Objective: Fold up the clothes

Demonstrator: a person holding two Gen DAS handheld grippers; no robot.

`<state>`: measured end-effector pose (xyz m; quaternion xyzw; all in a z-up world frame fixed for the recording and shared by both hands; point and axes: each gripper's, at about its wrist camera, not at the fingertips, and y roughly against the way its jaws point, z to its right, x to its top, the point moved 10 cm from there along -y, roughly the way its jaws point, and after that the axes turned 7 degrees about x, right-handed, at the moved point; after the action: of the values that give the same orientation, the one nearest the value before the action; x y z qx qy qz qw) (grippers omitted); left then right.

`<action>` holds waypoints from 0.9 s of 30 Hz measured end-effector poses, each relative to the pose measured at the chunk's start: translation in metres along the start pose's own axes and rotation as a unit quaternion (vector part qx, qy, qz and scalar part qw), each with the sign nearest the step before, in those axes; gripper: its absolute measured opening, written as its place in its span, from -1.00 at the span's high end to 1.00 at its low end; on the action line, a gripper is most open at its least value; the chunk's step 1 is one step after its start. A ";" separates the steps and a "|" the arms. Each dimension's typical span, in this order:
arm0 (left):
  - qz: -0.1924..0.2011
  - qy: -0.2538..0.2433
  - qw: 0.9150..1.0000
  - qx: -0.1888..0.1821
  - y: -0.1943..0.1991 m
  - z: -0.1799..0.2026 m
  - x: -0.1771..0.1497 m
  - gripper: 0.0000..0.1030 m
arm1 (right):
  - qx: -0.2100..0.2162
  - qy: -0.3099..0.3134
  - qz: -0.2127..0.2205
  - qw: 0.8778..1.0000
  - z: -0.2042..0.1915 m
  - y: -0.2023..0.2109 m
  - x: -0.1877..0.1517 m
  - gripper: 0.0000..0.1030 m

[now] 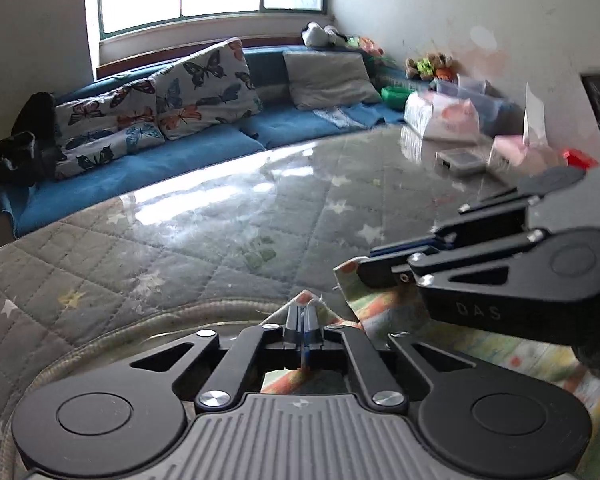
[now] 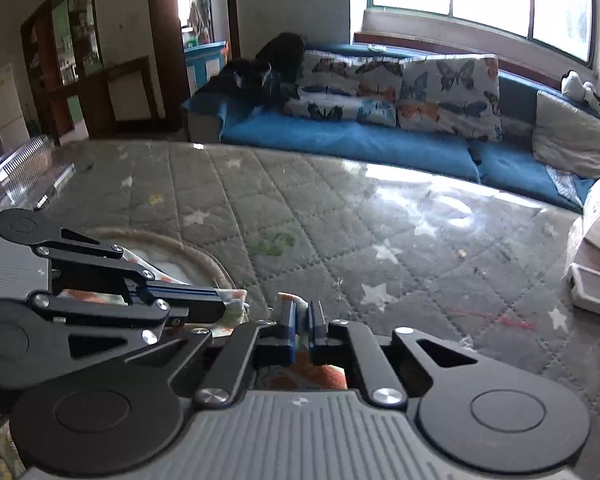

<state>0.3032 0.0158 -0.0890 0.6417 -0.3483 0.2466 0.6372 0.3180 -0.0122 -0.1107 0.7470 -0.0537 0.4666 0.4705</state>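
Observation:
A patterned garment (image 1: 384,312) in orange, green and white hangs between both grippers above the table's near edge. My left gripper (image 1: 304,320) is shut on one edge of the garment. My right gripper (image 2: 300,316) is shut on another edge of it (image 2: 288,302). The two grippers are close together, side by side. The right gripper shows in the left wrist view (image 1: 364,270), and the left gripper shows in the right wrist view (image 2: 228,300). Most of the garment is hidden below the gripper bodies.
The table (image 1: 228,216) has a grey quilted star cover under glossy clear plastic. A round woven basket rim (image 2: 196,250) lies under the grippers. Tissue packs (image 1: 444,116) and a small box (image 1: 460,160) stand at the far right. A blue sofa (image 1: 180,152) with butterfly pillows runs behind.

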 end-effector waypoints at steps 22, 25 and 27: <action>0.018 -0.050 0.998 0.032 0.029 -0.013 -0.001 0.45 | 0.061 0.028 -0.022 0.998 -0.031 0.127 -0.056 0.88; 0.011 -0.059 0.998 0.032 0.011 -0.014 -0.005 0.17 | 0.046 0.026 -0.005 0.999 -0.017 0.119 -0.037 0.83; 0.004 -0.059 0.998 0.028 0.003 -0.014 -0.007 0.12 | 0.040 0.023 0.001 0.999 -0.009 0.112 -0.027 0.83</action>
<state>0.2983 0.0306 -0.0920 0.6713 -0.3814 0.2205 0.5961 0.2392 -0.0768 -0.0564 0.7540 -0.0250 0.4862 0.4409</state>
